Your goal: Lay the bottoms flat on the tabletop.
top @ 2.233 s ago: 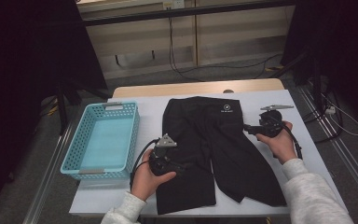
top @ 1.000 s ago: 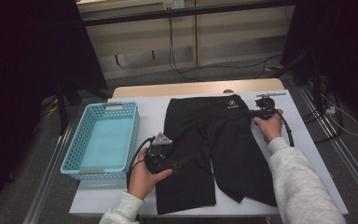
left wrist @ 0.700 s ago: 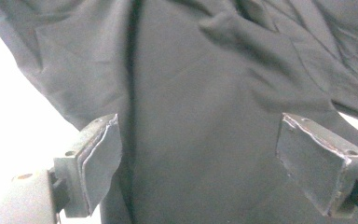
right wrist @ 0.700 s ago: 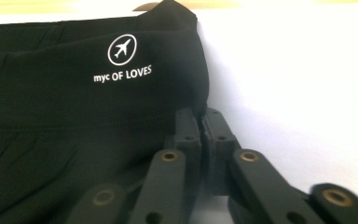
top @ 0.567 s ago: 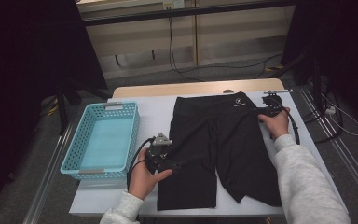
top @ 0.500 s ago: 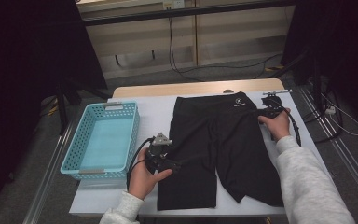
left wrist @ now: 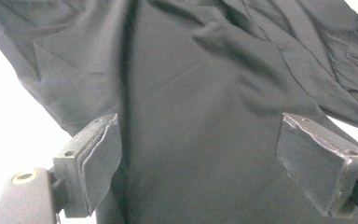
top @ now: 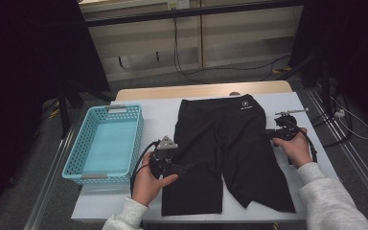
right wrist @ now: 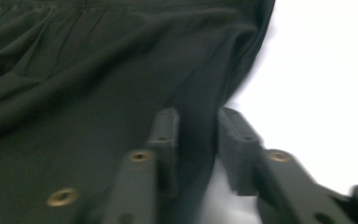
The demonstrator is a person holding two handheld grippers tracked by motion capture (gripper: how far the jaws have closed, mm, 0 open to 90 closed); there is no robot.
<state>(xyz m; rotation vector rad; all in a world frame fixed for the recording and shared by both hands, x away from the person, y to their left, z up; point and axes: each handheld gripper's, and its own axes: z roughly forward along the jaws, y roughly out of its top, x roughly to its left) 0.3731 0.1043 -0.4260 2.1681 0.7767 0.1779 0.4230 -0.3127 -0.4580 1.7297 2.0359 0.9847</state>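
Black shorts [top: 230, 153] spread flat mid-tabletop, not folded yet. Left tongs [left wrist: 200, 158] spread wide over near leg. Right tongs [right wrist: 196, 140] just been closing, fabric edge between them, grip not certain. Basket [top: 106, 143] at left edge waiting.

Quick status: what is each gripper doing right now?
Left gripper: open, fingers wide over the black shorts, holding nothing.
Right gripper: fingers just closing, narrow gap at the shorts' edge, not clamped.
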